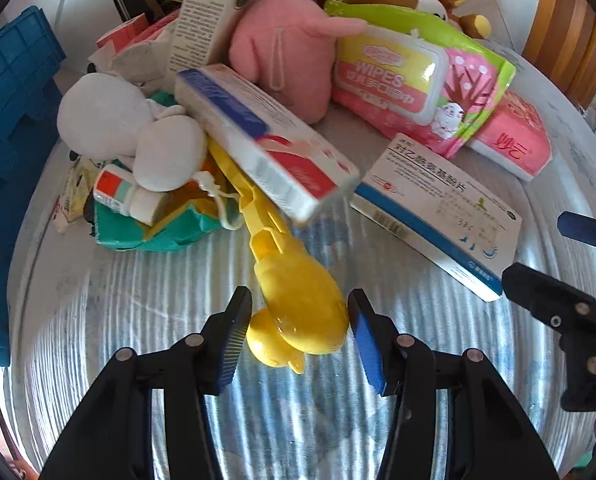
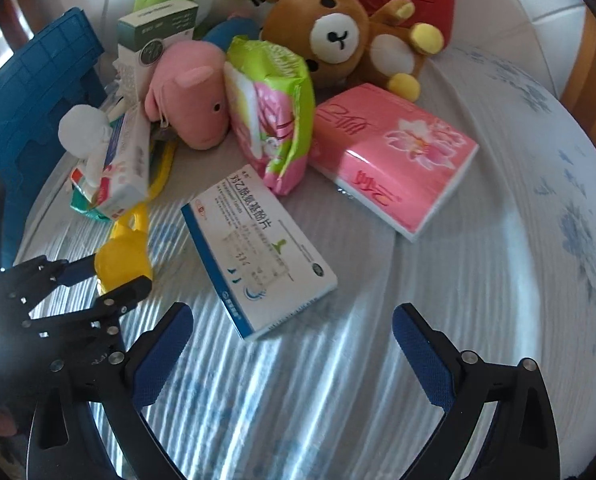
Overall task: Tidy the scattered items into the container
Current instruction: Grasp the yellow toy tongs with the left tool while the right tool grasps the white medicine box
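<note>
Nothing is seen packed yet: the pile is left scattered on the desk (image 2: 498,280) beside the blue crate (image 1: 14,120), the left tool (image 1: 300,332) flanks the yellow duck clamp (image 1: 302,312) unpinched, the right tool (image 2: 294,344) is spread empty.

We take this for a home, likely a dining or living corner. The round table (image 2: 498,280) wears a clear ribbed cover over a cloth printed with blue flowers, a household touch. White floor tiles (image 2: 538,4) show behind it, and slatted wooden furniture (image 1: 566,28), perhaps a chair, stands at the edge. What lies heaped here is domestic too: a brown bear plush (image 2: 338,36), a pink plush (image 2: 194,108), a pack of wet wipes (image 1: 410,80), a pink tissue pack (image 2: 398,160), and a medicine box (image 2: 258,252). A blue plastic crate (image 1: 14,120) sits beside the table.
</note>
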Tool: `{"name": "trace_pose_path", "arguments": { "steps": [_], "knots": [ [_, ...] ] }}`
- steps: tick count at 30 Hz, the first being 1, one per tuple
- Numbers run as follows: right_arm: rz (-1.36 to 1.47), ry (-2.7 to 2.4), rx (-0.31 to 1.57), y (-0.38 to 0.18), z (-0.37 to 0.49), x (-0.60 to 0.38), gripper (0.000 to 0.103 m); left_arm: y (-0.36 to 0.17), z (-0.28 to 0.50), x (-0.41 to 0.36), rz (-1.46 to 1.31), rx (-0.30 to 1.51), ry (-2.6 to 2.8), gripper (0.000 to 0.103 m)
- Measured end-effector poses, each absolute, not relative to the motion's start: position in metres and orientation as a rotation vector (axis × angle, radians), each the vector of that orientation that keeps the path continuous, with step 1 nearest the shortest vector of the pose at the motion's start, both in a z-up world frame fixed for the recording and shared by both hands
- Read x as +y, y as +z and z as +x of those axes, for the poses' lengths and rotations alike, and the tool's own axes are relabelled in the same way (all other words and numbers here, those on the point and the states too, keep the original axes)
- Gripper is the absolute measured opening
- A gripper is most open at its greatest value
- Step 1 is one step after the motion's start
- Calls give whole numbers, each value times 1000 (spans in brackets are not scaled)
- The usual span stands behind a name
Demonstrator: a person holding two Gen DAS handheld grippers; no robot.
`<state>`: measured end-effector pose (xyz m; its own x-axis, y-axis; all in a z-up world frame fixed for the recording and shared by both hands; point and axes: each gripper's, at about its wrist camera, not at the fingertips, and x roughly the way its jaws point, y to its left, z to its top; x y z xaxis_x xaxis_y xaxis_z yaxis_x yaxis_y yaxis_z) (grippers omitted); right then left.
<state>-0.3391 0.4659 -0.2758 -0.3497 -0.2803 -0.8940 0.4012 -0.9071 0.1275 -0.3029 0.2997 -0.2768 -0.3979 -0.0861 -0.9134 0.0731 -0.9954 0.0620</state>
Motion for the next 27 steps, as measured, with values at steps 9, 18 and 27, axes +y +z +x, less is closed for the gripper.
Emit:
{"name": "trace_pose_path", "arguments": {
  "steps": [9, 18, 27],
  "knots": [
    [1495, -2257, 281, -307, -357, 436, 101, -278, -302, 299, 1648, -10, -2573, 49],
    [1485, -2294, 292, -313, -358, 434, 103, -280, -300, 302, 1639, -11, -2559, 50],
    [1493, -2296, 364, -313, -356, 423, 91, -283, -294, 306, 1649, -18, -2560, 52]
  ]
}}
